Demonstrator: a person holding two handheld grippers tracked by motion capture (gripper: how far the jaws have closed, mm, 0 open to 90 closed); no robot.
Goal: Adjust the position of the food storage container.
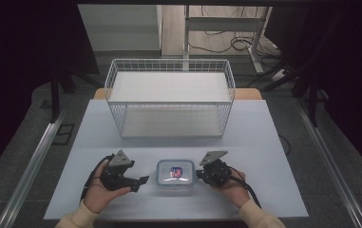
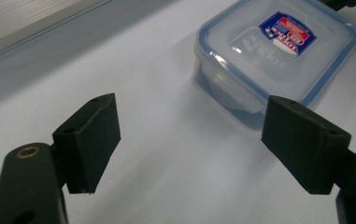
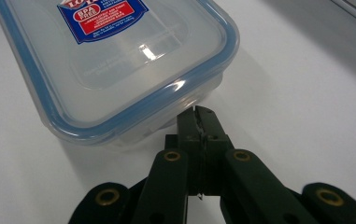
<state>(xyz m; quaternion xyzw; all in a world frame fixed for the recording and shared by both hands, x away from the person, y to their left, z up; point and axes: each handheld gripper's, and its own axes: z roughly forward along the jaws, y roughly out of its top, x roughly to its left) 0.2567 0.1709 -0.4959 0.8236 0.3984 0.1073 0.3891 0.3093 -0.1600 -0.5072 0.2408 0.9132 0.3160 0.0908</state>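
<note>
container: clear plastic food box [image 1: 176, 176] with a blue-rimmed lid [image 3: 119, 60] and a red/blue label [image 2: 288, 33], lid on, flat on the table [image 1: 264, 142] near the person's edge
left gripper [image 1: 140, 181]: just left of the container, not touching it; jaws wide apart, nothing between them but bare table (left gripper view: container sits ahead of them, toward the right-hand jaw)
right gripper [image 3: 199, 114]: at the container's right side; jaws pressed together, tips right at the container's wall below the lid rim
contact: tips look to be touching the wall or a side latch, can't tell which from the right gripper view
hands: left hand [image 1: 103, 192] under its gripper, left of the container; right hand [image 1: 230, 190] behind its gripper, right of the container
wire basket [image 1: 170, 97]: white, well behind the container, at the far side of the table
basket contents: a white shelf board [image 1: 169, 87] inside, level
container orientation: label facing up, long side running left to right in the high view
</note>
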